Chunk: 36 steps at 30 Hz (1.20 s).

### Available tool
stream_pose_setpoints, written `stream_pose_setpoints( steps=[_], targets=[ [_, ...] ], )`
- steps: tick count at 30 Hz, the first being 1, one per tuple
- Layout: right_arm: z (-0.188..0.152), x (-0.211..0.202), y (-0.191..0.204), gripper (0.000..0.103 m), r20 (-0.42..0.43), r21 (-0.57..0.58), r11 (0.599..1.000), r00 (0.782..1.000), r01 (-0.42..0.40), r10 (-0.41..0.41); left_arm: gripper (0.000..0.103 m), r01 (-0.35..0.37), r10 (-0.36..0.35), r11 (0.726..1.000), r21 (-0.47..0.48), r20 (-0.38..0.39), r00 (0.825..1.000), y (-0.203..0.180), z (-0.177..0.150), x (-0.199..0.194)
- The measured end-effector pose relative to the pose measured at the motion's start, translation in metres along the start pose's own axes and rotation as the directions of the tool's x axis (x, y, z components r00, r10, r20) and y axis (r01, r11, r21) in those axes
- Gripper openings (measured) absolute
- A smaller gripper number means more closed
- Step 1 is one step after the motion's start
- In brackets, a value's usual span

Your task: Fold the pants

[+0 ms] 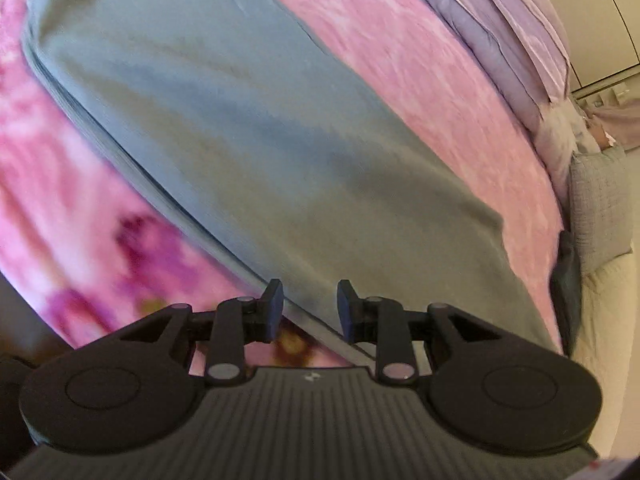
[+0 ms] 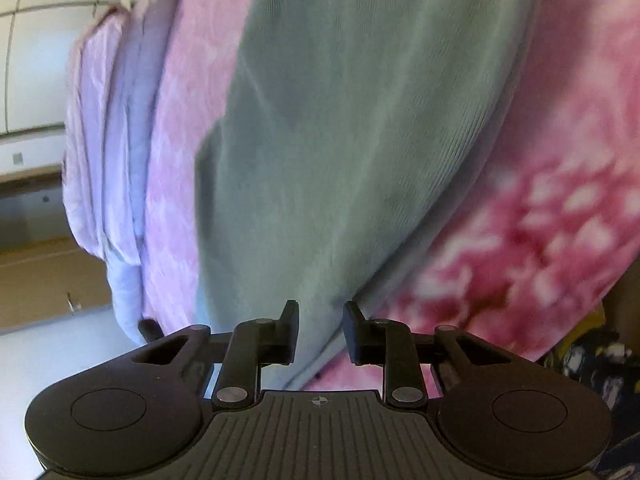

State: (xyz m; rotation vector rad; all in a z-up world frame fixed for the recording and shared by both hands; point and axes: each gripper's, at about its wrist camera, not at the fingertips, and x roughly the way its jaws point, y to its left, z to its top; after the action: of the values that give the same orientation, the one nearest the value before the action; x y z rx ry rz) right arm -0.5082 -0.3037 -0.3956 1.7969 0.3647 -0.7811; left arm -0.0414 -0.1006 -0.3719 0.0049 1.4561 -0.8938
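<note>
Bedroom, pink tie-dye bedspread (image 1: pixel 400 60): one pair of grey-green pants (image 1: pixel 224 120) laid flat along it
Soft knit, light and limp by the look, likely to sag and drag unless lifted at two points; best hold judged at the doubled edge running toward 7 o'clock in left view. Count: one pants, two grippers, a lilac duvet (image 1: pixel 508 28) bunched at 1 o'clock. Left gripper (image 1: pixel 309 308) jaws apart, straddling that edge, pads not pressing. Right gripper (image 2: pixel 321 330) jaws apart over the cloth edge, nothing clamped
</note>
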Motion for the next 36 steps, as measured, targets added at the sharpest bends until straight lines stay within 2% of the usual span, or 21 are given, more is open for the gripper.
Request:
stream_pose_setpoints(
  steps=[5, 11, 12, 13, 14, 15, 17, 18, 20, 24, 26, 28, 31, 33, 34, 36],
  targets=[
    [0.005, 0.017, -0.004, 0.022, 0.009, 0.046, 0.999, 1.000, 0.000, -0.001, 0.024, -0.016, 0.015, 1.000, -0.020, -0.010, 1.000, -0.001, -0.004, 0.015],
    [0.010, 0.020, -0.009, 0.022, 0.024, 0.045, 0.999, 1.000, 0.010, -0.011, 0.024, -0.030, 0.030, 0.999, -0.020, 0.000, 1.000, 0.001, -0.003, 0.024],
    [0.010, 0.021, -0.009, 0.013, 0.028, 0.038, 0.999, 0.999, 0.019, -0.020, 0.023, -0.028, 0.028, 0.999, -0.021, 0.002, 1.000, 0.002, -0.002, 0.025],
    [0.008, 0.021, -0.008, 0.000, 0.032, 0.025, 0.999, 0.999, 0.029, -0.030, 0.011, -0.029, 0.029, 0.999, -0.020, 0.007, 1.000, 0.001, 0.000, 0.025],
    [0.007, 0.019, -0.006, 0.000, 0.033, 0.013, 0.999, 0.999, 0.036, -0.036, 0.001, -0.028, 0.028, 1.000, -0.012, 0.015, 0.999, 0.000, 0.000, 0.024],
    [0.003, 0.019, -0.003, 0.000, 0.034, 0.004, 0.999, 0.999, 0.039, -0.039, 0.000, -0.029, 0.029, 1.000, 0.000, 0.018, 0.999, 0.000, 0.002, 0.022],
    [-0.002, 0.013, 0.003, 0.000, 0.039, -0.042, 0.998, 0.998, 0.049, -0.048, 0.000, -0.006, 0.005, 1.000, 0.020, 0.042, 0.999, -0.001, 0.001, 0.014],
    [-0.004, 0.010, 0.006, 0.000, 0.042, -0.061, 0.997, 0.998, 0.055, -0.052, 0.000, -0.013, 0.010, 0.998, 0.061, 0.051, 0.999, -0.003, -0.002, 0.010],
    [-0.008, 0.007, 0.007, 0.000, 0.046, -0.087, 0.993, 0.996, 0.075, -0.072, 0.000, -0.035, 0.029, 0.992, 0.118, 0.048, 0.998, -0.006, -0.007, 0.009],
    [-0.008, 0.028, -0.004, 0.000, 0.037, -0.101, 0.984, 0.989, 0.145, -0.142, 0.002, -0.110, 0.105, 0.978, 0.176, 0.040, 0.994, -0.003, -0.016, 0.036],
    [-0.003, 0.032, 0.000, 0.004, 0.020, -0.107, 0.981, 0.986, 0.164, -0.163, 0.003, -0.129, 0.119, 0.969, 0.212, 0.059, 0.991, -0.014, -0.014, 0.037],
    [-0.003, 0.025, 0.012, 0.024, 0.010, -0.175, 0.965, 0.981, 0.194, -0.196, 0.009, -0.144, 0.132, 0.949, 0.281, 0.059, 0.989, -0.022, -0.015, 0.034],
    [-0.007, -0.005, 0.034, 0.027, 0.109, -0.334, 0.886, 0.947, 0.323, -0.303, 0.012, -0.192, 0.180, 0.900, 0.391, 0.066, 0.981, -0.031, -0.014, 0.019],
    [-0.007, -0.029, 0.047, 0.027, 0.241, -0.430, 0.796, 0.904, 0.427, -0.354, 0.012, -0.223, 0.204, 0.866, 0.448, 0.092, 0.975, -0.036, -0.011, 0.008],
    [-0.007, -0.039, 0.052, 0.027, 0.327, -0.474, 0.741, 0.876, 0.476, -0.354, 0.012, -0.230, 0.202, 0.852, 0.471, 0.111, 0.973, -0.038, -0.011, 0.002],
    [0.001, -0.051, 0.063, 0.027, 0.502, -0.532, 0.612, 0.800, 0.585, -0.329, 0.012, -0.251, 0.190, 0.823, 0.510, 0.169, 0.967, -0.046, -0.006, -0.003]
  ],
)
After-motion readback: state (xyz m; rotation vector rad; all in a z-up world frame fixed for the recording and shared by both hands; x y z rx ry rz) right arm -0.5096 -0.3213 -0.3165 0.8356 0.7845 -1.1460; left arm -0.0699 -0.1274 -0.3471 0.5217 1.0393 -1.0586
